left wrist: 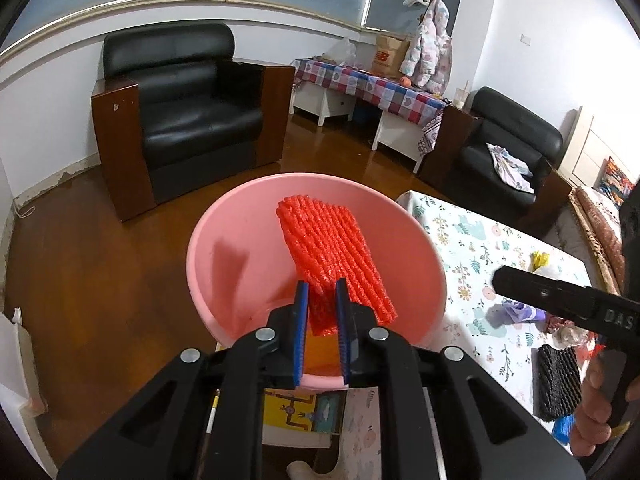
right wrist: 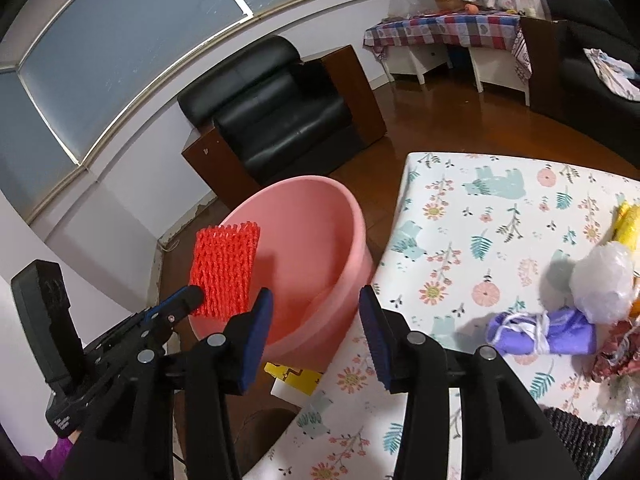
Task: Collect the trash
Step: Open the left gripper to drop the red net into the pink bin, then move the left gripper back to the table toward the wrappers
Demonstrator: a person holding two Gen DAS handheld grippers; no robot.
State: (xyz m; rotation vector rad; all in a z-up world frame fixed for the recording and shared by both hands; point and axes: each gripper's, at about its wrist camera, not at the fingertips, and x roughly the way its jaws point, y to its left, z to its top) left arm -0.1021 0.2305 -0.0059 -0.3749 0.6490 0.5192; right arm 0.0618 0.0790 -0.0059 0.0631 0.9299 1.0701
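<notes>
Home living room. Two black leather armchairs [left wrist: 188, 108] with wood sides are sitting on a glossy brown wood floor [left wrist: 100, 264] under a wide window [right wrist: 120, 40]. A checked cloth [left wrist: 372, 84] is covering a white side bench along the wall, with a paper bag [left wrist: 390, 54] on it and a child's padded jacket [left wrist: 430, 48] hanging above. A floral cloth [right wrist: 500, 216] is covering the desk, and a pink basin [left wrist: 240, 240] is standing beside it.

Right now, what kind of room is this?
Probably a living room at home: black armchairs, a wood floor, and a side table with a checked cloth and a child's jacket hanging above it.
</notes>
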